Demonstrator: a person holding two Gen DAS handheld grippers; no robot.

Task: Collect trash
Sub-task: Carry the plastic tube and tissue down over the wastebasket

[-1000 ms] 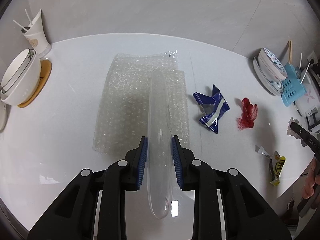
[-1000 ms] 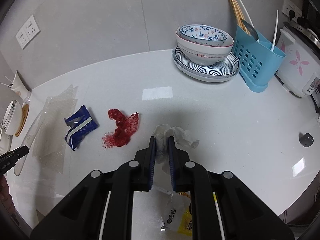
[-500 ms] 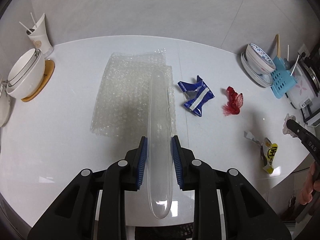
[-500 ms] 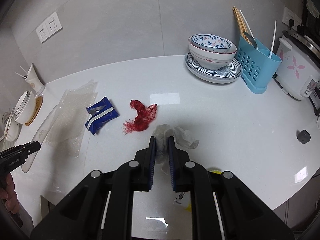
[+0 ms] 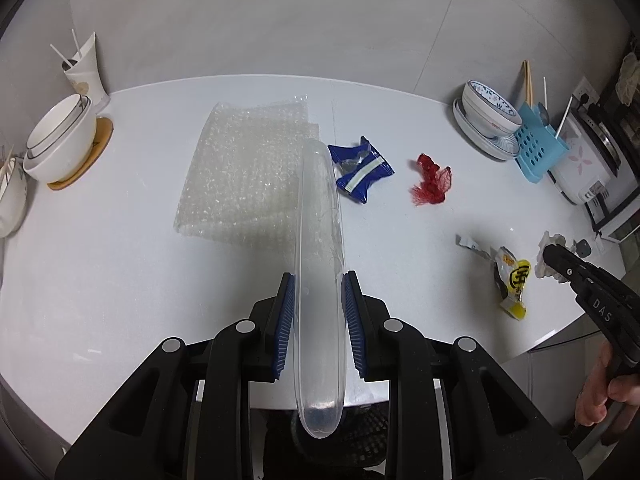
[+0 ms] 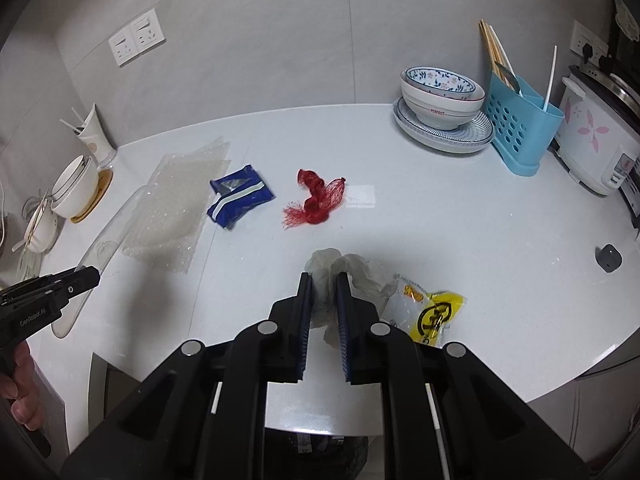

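Slipping is my main worry: my left gripper (image 5: 318,316) has its fingers clenched on a long clear plastic lid (image 5: 318,240), held edge-on near one end, so most of it sticks out ahead and could twist or slide out if I swing fast. Its far end hangs over the sheet of bubble wrap (image 5: 248,168) and could snag it and drag it across the table (image 5: 120,260). My right gripper (image 6: 323,306) has its fingers clenched on a crumpled white tissue (image 6: 360,276); it is soft and only partly pinched, so a loose fold could tear free or drop short of wherever the trash goes.

I take the dark shape under the table edge, below my left gripper, for a bin, but it is too hidden to be sure. If it is the bin, I judge the lid awkward to drop in cleanly, since it is long.

Taking the bubble wrap as my landmark: the blue wrapper (image 5: 360,174) lies just to its right, the red net scrap (image 5: 432,180) further right again, and the yellow snack packet (image 6: 434,312) well to the right and nearer me, just beside the tissue. All three rest on the table, not yet collected. Left of the bubble wrap stand stacked white bowls (image 5: 60,144) on a wooden coaster, with a paper cup (image 5: 86,72) behind them. Far right of it are more bowls (image 6: 440,100) on a plate, a blue cutlery holder (image 6: 520,128) and a rice cooker (image 6: 596,148). None of these blocks my way, though a wide swing of the lid could knock the white bowls.
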